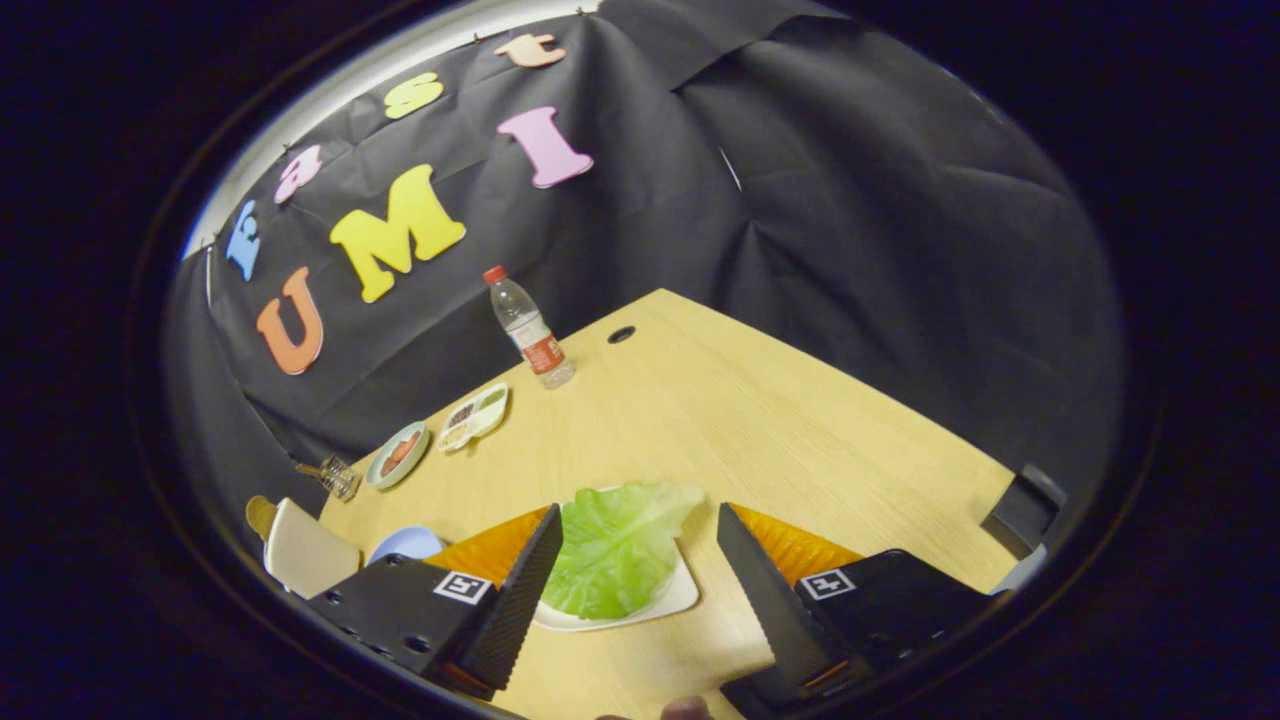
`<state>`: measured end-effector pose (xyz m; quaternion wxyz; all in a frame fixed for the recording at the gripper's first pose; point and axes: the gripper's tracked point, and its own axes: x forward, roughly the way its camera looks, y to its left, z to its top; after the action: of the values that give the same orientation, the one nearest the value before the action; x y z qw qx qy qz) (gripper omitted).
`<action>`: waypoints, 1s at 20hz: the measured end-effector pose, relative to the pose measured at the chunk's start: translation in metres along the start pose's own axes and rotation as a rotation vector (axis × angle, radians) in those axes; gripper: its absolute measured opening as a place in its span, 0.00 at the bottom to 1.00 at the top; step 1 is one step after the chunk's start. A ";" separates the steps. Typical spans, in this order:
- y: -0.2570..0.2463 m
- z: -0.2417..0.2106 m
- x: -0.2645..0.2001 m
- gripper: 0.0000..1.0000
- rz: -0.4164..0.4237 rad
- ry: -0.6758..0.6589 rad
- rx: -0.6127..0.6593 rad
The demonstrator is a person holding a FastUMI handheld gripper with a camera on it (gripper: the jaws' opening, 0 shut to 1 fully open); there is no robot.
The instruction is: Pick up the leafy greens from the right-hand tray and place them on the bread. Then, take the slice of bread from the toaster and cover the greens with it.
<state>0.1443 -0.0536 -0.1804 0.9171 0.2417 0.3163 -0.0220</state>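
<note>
gripper (640, 560) open, fingers wide apart, nothing held. leafy greens (615, 545) lie on a white tray (672, 598) betw. the fingers, nearer the left one; can't tell if that finger touches the leaf. tray sits on wooden table (720, 420). beyond, by the booth wall: water bottle w/ red cap (528, 330), a divided dish (476, 416), a round dish (398, 454), small glass (338, 476). left of the fingers: blue plate (408, 543) and a pale board-like thing (305, 552).
</note>
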 end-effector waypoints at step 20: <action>-0.004 0.000 0.046 0.00 0.004 0.056 0.136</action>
<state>0.1804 -0.0524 -0.2094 0.8894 0.3043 0.3394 -0.0349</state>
